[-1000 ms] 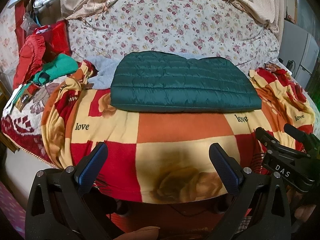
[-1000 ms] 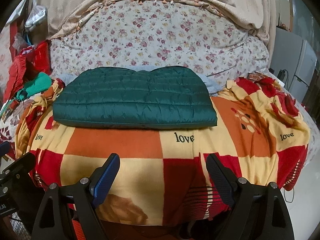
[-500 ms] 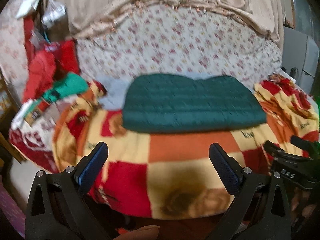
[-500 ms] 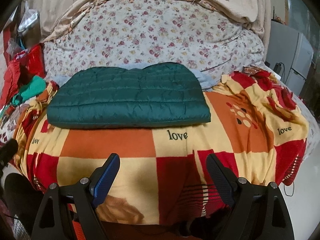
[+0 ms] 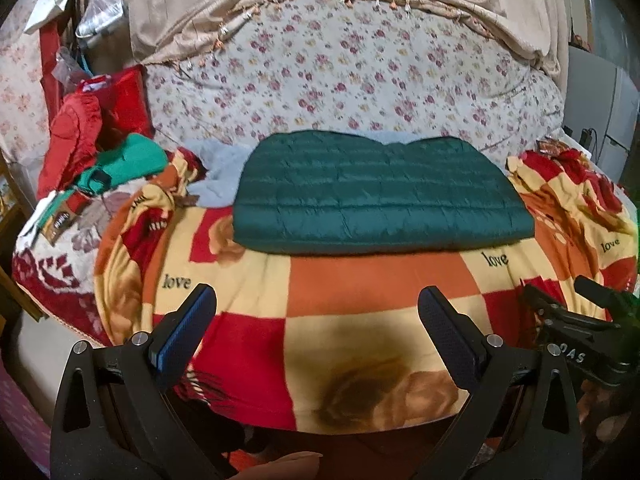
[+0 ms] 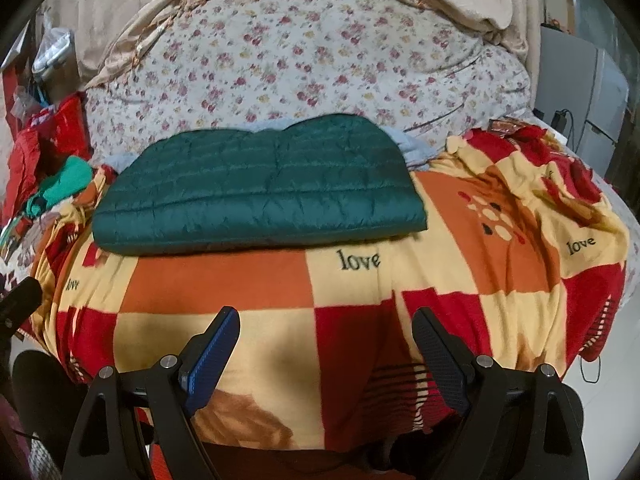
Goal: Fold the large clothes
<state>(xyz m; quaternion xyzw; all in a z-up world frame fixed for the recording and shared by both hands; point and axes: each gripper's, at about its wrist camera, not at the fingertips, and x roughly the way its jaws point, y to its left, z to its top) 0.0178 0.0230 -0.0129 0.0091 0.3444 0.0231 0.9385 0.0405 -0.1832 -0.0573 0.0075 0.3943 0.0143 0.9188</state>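
Lying folded flat on the checked blanket (image 5: 372,292), the green quilted jacket (image 5: 380,196) appears finished; left gripper (image 5: 316,320) and right gripper (image 6: 324,344) hover empty, jaws apart, with another garment seemingly due next.

The dark green quilted jacket (image 5: 380,192) lies folded into a flat, wide rectangle, puffy with stitched horizontal channels. It sits well ahead of the left gripper's fingers (image 5: 188,332), centred beyond the gap between them (its near edge straight, its far edge dipping in the middle). From the right gripper's fingers (image 6: 440,356), the jacket (image 6: 260,188) lies ahead, slightly left.
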